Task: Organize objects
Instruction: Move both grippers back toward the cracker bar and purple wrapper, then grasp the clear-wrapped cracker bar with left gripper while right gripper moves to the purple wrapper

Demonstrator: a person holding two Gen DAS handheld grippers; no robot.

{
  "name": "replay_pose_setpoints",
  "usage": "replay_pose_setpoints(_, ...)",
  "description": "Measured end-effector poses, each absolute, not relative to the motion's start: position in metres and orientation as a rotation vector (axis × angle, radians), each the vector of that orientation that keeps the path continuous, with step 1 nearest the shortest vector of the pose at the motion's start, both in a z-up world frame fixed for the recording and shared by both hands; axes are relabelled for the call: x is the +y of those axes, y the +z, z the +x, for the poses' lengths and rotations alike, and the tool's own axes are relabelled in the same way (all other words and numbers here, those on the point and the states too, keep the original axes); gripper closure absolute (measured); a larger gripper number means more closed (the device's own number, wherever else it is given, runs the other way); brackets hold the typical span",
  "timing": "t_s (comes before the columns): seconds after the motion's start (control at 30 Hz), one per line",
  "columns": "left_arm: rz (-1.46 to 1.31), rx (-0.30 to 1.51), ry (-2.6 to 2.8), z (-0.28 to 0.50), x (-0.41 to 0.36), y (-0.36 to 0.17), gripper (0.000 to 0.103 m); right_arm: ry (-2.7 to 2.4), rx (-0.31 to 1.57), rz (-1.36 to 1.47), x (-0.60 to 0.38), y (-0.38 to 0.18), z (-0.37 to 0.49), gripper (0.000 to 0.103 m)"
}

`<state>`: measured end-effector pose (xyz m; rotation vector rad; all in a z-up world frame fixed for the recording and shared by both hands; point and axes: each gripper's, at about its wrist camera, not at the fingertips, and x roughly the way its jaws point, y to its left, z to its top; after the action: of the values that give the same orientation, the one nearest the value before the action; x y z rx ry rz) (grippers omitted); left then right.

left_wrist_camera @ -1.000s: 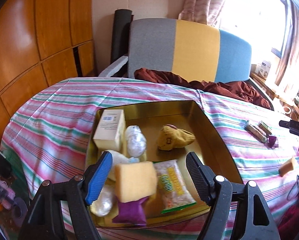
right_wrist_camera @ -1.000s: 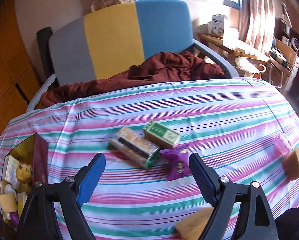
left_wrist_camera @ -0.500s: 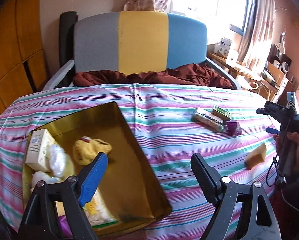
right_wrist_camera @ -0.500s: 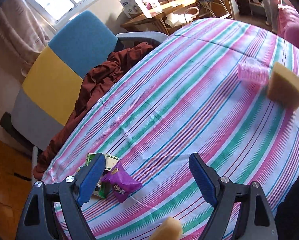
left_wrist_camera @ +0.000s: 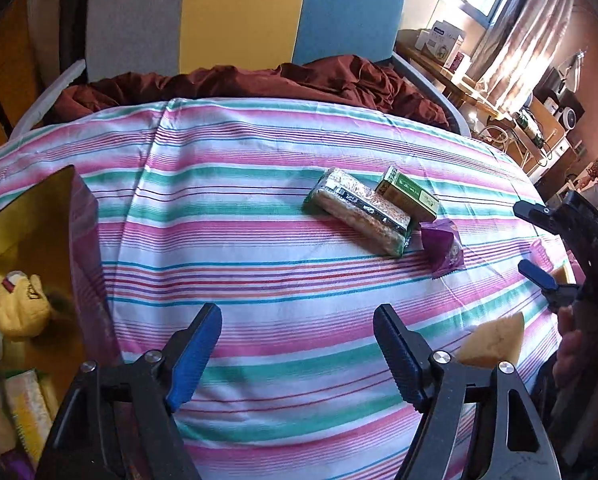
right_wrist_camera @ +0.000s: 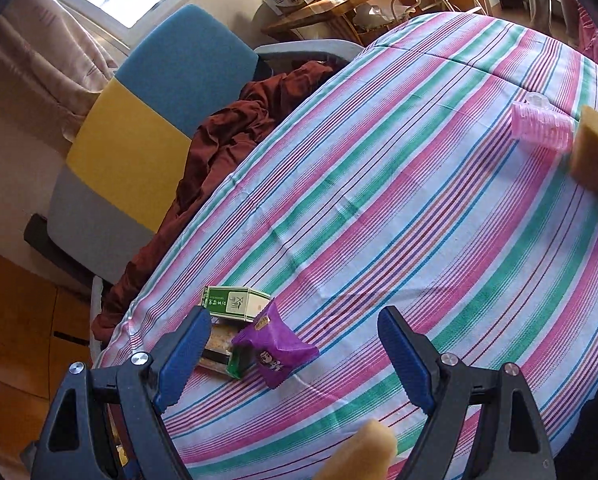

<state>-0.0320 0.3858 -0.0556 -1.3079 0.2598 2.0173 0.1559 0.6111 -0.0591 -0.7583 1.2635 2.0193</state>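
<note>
Our left gripper (left_wrist_camera: 297, 354) stands wide with nothing between its jaws, though they have just been closing a little; it points down at bare striped cloth (left_wrist_camera: 259, 280), likely because it has done with the gold box (left_wrist_camera: 31, 208) at its left, where a yellow plush (left_wrist_camera: 19, 312) and other things already lie. Further out sit the cracker pack (left_wrist_camera: 359, 212), touching the green carton (left_wrist_camera: 409, 198), with the purple packet (left_wrist_camera: 445, 250) just beside — the loose things we judge are left to collect. A sponge (left_wrist_camera: 495, 340) lies near the right jaw. Our right gripper (right_wrist_camera: 295, 354) is also wide and empty, held over the purple packet, probably to take it; a pink roller (right_wrist_camera: 541, 130) lies far off.
</note>
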Motion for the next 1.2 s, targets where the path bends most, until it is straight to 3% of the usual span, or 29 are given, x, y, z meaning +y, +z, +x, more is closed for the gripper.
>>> replay_pose_setpoints(0.2, -1.383, 0.247, 2.02, -0.053, 0.435, -0.073, 0.037, 2.034, 1.294, -0.769, 0.613, -0.062, 0.152, 0.016)
replay_pose_setpoints(0.33, -1.421, 0.225, 2.048, -0.068, 0.466, -0.081, 0.038, 2.044, 1.302, -0.791, 0.613, -0.065, 0.148, 0.016)
replay_pose_setpoints(0.5, -1.473, 0.191, 2.088, -0.089, 0.494, -0.093, 0.035, 2.052, 1.305, -0.811, 0.612, -0.067, 0.144, 0.016)
replay_pose_setpoints(0.6, -1.468, 0.187, 2.122, -0.096, 0.507, -0.097, 0.026, 2.053, 1.308, -0.82, 0.612, -0.068, 0.142, 0.016)
replay_pose_setpoints(0.83, -1.318, 0.439, 2.182, -0.092, 0.536, -0.107, 0.023, 2.047, 1.315, -0.834, 0.614, -0.073, 0.141, 0.016)
replay_pose_setpoints(0.97, -1.204, 0.499, 2.154, -0.079, 0.527, -0.107, 0.039, 2.029, 1.321, -0.837, 0.616, -0.076, 0.143, 0.016)
replay_pose_setpoints(1.2, -1.118, 0.576, 2.062, -0.059, 0.493, -0.108, 0.041, 2.02, 1.315, -0.863, 0.616, -0.079, 0.141, 0.016)
